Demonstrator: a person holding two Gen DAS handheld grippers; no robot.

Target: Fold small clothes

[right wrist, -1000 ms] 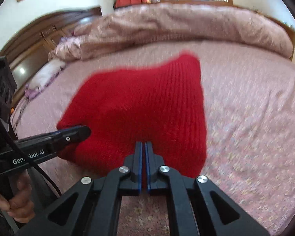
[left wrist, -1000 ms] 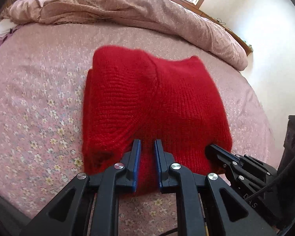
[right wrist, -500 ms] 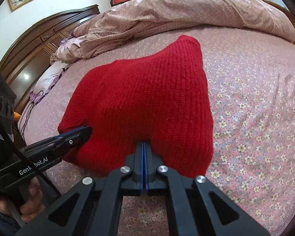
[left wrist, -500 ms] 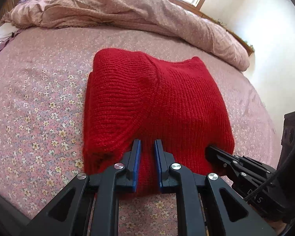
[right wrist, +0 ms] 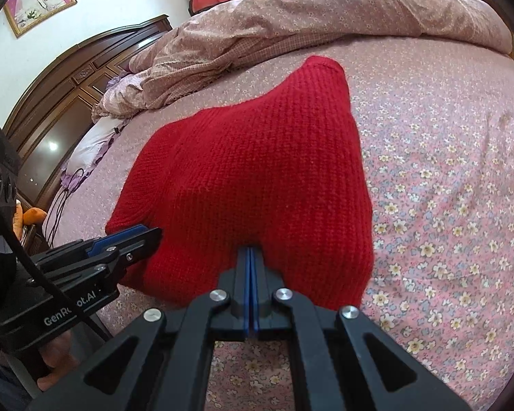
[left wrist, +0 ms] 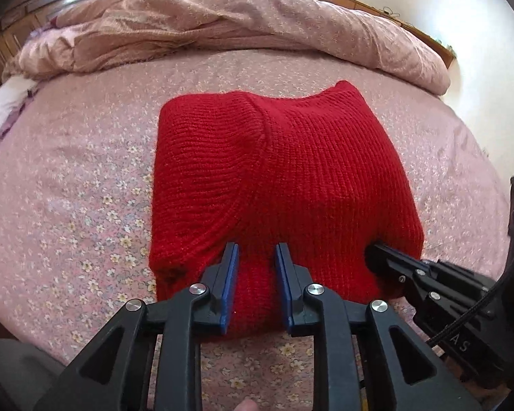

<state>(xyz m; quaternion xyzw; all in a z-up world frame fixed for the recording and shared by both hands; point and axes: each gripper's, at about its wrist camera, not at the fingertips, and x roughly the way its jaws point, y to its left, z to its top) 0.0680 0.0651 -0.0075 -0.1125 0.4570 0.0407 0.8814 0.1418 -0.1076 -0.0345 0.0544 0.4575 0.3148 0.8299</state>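
Jaws of my left gripper are opening, the near hem of the folded red knitted sweater between them, pads off it. My right gripper is pressed together at that hem; whether knit is pinched, I cannot tell. Sweater lies on the floral bedsheet. Beyond, a bunched quilt; the headboard is cut off.

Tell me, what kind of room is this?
Most likely a home bedroom: a red knitted garment lies on a floral bedsheet, with a rumpled quilt behind and a carved wooden headboard.
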